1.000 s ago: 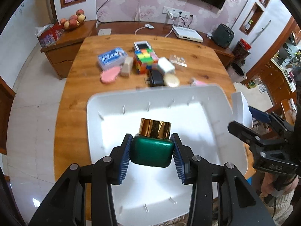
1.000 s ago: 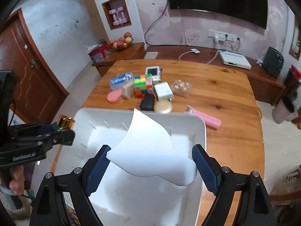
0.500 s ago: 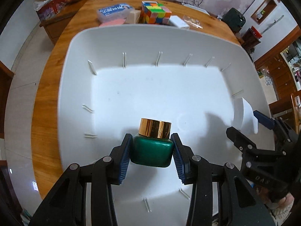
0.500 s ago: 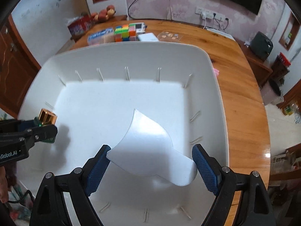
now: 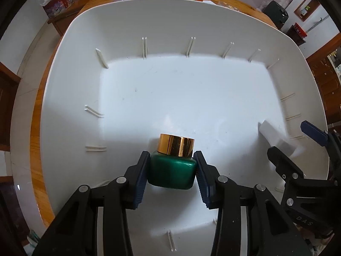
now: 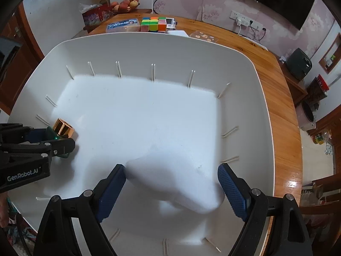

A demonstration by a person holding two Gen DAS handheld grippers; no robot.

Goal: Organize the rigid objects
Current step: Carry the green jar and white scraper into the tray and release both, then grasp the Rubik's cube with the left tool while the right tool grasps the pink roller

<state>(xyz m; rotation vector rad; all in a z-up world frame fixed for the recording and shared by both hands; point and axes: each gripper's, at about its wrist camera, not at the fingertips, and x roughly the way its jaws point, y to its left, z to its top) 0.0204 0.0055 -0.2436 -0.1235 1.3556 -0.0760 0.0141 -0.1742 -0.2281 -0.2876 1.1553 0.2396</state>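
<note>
My left gripper [image 5: 172, 171] is shut on a green jar with a gold lid [image 5: 173, 162], held low inside the white bin [image 5: 70, 68] near its floor. The jar also shows in the right wrist view [image 6: 61, 129] at the bin's left side. My right gripper [image 6: 171, 188] is shut on a flat white curved object [image 6: 174, 183], held low in the bin at its right side. That white object shows in the left wrist view [image 5: 275, 136] next to the bin's right wall.
The bin stands on a wooden table [image 6: 281, 98]. Behind it lie a coloured cube puzzle [image 6: 153, 24], a blue box [image 6: 122, 24] and a white box [image 6: 178, 33]. A fruit bowl [image 6: 124, 5] stands on a side cabinet.
Both grippers have moved down into the bin with their objects still held. The bin now fills both views and the table items have slid to the top edge.
</note>
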